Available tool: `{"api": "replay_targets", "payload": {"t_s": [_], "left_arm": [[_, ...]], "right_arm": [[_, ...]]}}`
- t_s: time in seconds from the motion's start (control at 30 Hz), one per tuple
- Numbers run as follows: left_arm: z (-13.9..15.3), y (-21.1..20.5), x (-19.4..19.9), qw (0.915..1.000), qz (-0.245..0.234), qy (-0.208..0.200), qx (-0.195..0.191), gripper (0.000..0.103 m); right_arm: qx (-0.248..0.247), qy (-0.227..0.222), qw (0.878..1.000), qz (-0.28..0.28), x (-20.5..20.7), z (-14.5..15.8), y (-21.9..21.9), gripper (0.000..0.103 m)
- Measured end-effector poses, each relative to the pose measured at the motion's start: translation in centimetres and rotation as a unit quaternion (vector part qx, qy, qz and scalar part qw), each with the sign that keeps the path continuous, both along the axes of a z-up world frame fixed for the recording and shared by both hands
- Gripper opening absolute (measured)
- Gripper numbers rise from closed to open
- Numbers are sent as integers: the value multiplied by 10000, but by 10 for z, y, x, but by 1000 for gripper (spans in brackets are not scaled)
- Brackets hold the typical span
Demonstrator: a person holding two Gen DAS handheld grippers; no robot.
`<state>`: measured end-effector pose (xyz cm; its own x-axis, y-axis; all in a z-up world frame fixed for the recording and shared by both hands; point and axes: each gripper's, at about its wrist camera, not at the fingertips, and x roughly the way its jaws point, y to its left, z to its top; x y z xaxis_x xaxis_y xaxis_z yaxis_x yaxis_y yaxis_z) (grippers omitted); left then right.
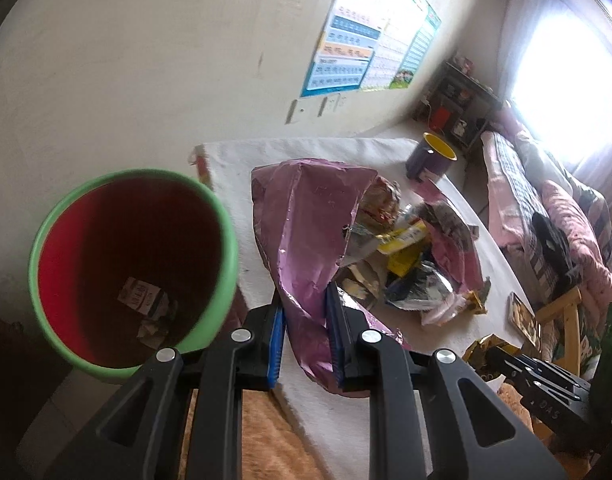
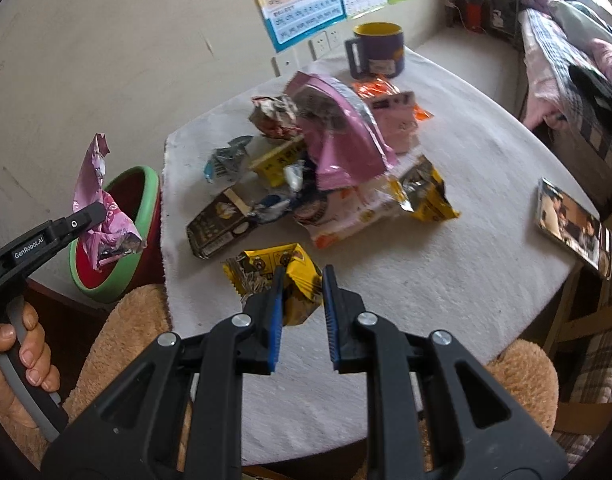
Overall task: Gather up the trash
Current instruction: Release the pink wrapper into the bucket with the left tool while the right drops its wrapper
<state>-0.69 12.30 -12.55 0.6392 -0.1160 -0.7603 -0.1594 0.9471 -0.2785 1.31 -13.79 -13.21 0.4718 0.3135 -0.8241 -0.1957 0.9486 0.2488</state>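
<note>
My left gripper (image 1: 304,300) is shut on a crumpled pink foil wrapper (image 1: 306,232). In the right wrist view the same wrapper (image 2: 102,216) hangs from that gripper (image 2: 100,212) just above the green-rimmed red bin (image 2: 118,240). The bin (image 1: 130,268) is beside the table's left edge, with paper scraps at its bottom. My right gripper (image 2: 302,276) is open, its fingers on either side of a yellow snack wrapper (image 2: 278,276) on the white table cover (image 2: 465,240). A pile of mixed wrappers (image 2: 329,172) lies in the table's middle.
A purple mug (image 2: 377,52) with a yellow inside stands at the table's far edge. A photo book (image 2: 571,226) lies at the right edge. Fuzzy tan stools (image 2: 122,344) stand near the table front. A bed (image 1: 545,208) and a shelf are at the right.
</note>
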Motion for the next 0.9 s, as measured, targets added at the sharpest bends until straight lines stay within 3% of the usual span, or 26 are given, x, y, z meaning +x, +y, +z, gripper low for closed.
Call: {"api": "replay_targets", "payload": {"t_s": [0.6,0.9], "left_arm": [[-8,77,-25,9963,854,-42,-65,17],[-22,112,-38,9917,1267,140,-143,17]], "right_arm": [[27,-115,9969,777,22,24,88,19],[111,48,9917,1281,30,21,141,19]]}}
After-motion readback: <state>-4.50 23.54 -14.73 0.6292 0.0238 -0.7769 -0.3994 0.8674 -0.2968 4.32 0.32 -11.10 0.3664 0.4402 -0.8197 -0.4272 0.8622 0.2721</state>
